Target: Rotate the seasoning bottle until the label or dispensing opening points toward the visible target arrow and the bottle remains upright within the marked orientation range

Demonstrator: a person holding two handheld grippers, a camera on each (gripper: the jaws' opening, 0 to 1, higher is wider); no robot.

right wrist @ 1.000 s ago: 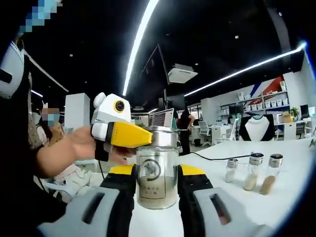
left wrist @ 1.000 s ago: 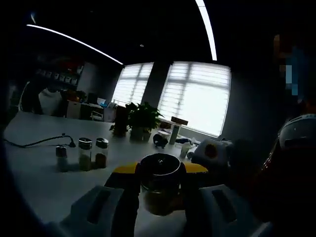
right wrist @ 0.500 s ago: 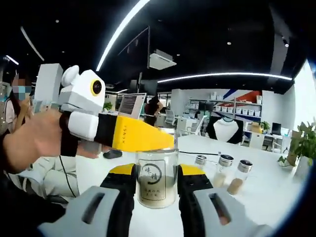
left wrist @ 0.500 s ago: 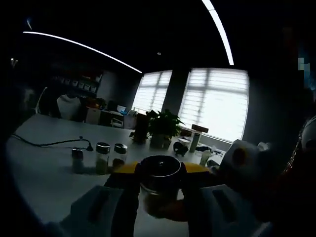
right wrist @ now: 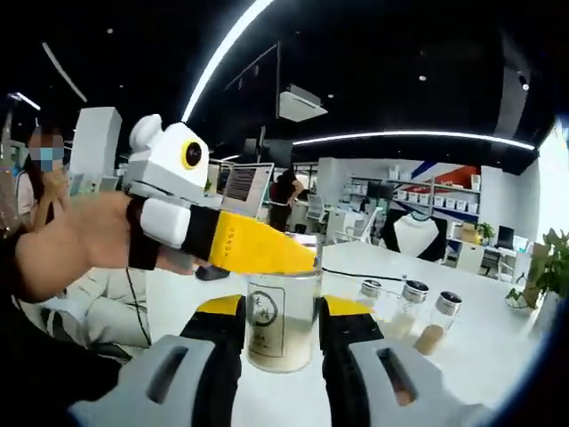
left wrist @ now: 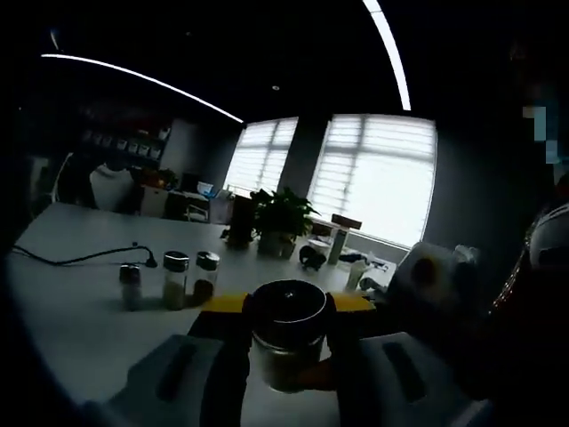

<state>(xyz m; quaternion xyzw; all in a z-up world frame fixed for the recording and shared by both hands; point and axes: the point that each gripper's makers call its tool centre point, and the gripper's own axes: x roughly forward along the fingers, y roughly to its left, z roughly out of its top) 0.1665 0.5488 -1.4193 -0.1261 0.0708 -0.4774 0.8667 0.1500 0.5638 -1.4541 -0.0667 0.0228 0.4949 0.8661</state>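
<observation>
A glass seasoning bottle [right wrist: 280, 325] with pale powder and a metal lid stands upright between my right gripper's [right wrist: 280, 313] black, yellow-tipped jaws, which are shut on its body. Its label [right wrist: 264, 313] faces me, turned a little to the left. My left gripper [right wrist: 267, 252], held by a hand [right wrist: 80, 249], reaches in from the left with its yellow jaws at the lid. In the left gripper view the same bottle [left wrist: 286, 342] sits between my left gripper's [left wrist: 286, 307] jaws, shut on its dark lid. No arrow mark is in sight.
Three small spice bottles [left wrist: 169, 277] [right wrist: 409, 307] stand in a row on the white table [left wrist: 71, 329]. A black cable [left wrist: 80, 258] lies behind them. A potted plant [left wrist: 280, 218] and small items sit near the window. A person [right wrist: 44, 169] sits at the left.
Both views have swung with the hands. In the right gripper view the label has turned a little leftward. Both grippers still hold the bottle.
</observation>
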